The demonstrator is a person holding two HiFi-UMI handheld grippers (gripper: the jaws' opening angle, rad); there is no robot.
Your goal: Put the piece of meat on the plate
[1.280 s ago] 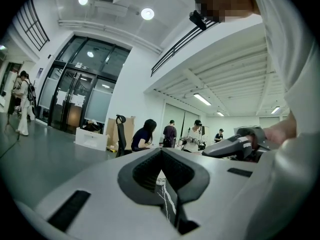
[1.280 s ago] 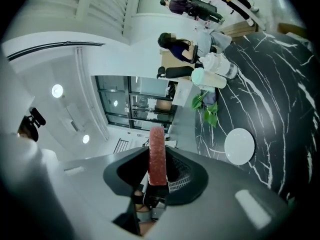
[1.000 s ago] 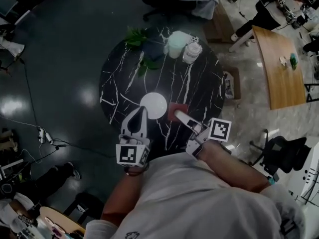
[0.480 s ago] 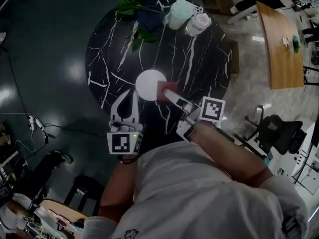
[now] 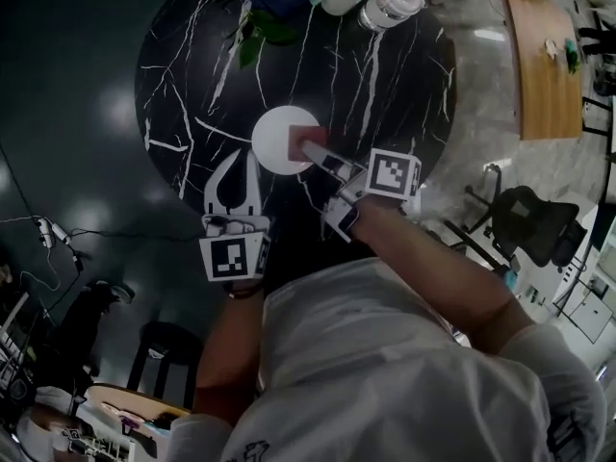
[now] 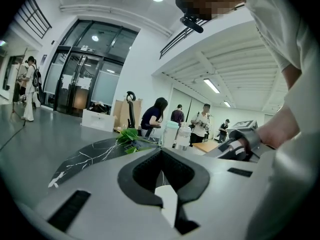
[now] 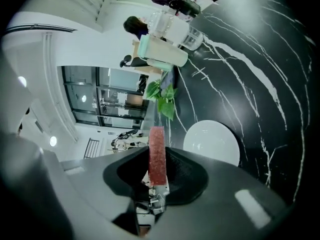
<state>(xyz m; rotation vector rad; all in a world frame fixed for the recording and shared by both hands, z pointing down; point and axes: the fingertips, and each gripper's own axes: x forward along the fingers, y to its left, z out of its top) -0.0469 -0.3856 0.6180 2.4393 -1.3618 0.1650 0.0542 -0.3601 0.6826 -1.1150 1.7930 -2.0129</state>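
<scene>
Meat [image 5: 302,141] has been lowered, clamped in R gripper [image 5: 312,150], over plate [image 5: 272,140] rim; L gripper [image 5: 232,166] jaws apart, empty; drop-off judged near.

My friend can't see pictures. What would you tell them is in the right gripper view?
The right gripper pinches a flat red piece of meat between its jaws, over a black marble table. An empty white plate sits on the table just to the right of the meat, with green leaves and pale containers farther back.
</scene>
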